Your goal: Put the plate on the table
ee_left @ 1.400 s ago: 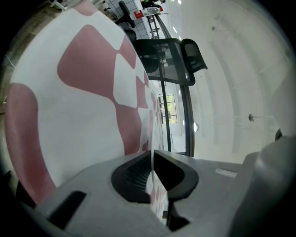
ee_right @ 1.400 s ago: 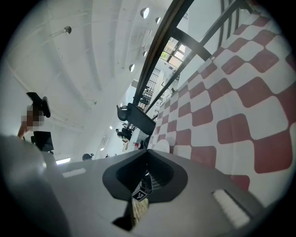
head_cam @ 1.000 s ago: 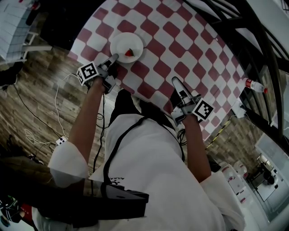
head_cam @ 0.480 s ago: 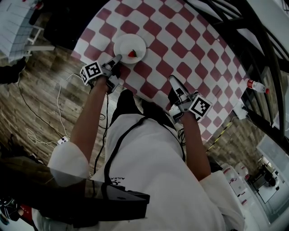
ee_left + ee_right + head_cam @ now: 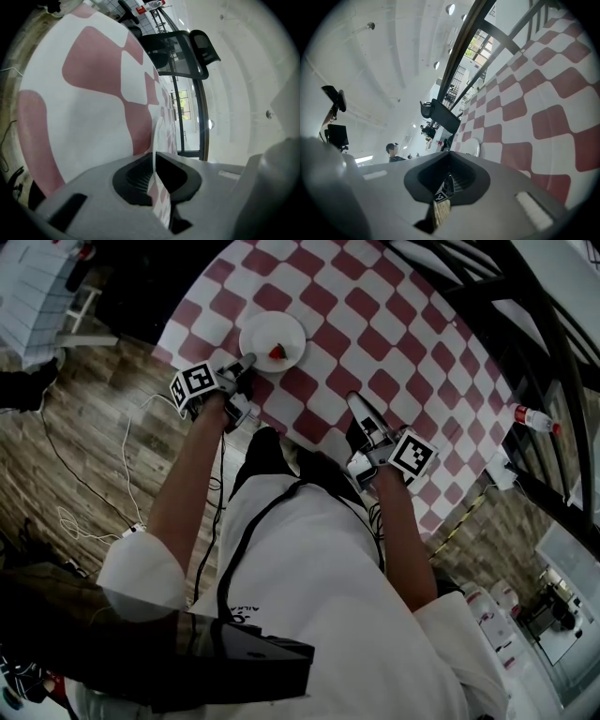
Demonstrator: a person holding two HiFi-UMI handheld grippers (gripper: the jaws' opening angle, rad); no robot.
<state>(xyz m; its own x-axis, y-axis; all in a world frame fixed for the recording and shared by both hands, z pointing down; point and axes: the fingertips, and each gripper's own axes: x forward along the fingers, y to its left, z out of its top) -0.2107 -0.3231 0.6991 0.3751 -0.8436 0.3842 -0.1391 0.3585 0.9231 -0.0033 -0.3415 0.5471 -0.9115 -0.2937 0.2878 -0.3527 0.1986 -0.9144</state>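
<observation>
plate spot: the white plate (image 5: 265, 334) is at the near-left part of the bench (image 5: 412, 352), on the red-and-white checked cloth (image 5: 375, 306). A small red bit of food (image 5: 277, 352) sits on its near-right side. I can't tell if it's fully down or a hair off the cloth.

left hand-held gripper (image 5: 247, 360): pinching the plate's near rim, jaws nearly together on that thin edge.

right hand-held gripper (image 5: 353, 399): pressed together with nothing in it, hanging over the near edge of the bench, well to the right of the plate.

how it'll handle: my guess is stiff, glazed and slippery, light enough but breakable. A one-sided rim pinch lets the far side droop, so the food could slide. The rim is really the only place to grab, so bite deep and keep it level.

head view only: the whole plate, the food, and where both arms are.

left gripper view only: the rim edge-on, squeezed between the pads, with the cloth huge right behind it.

right gripper view only: its own jaws meeting, plus the plate as a small white disc off to the left across the cloth.
</observation>
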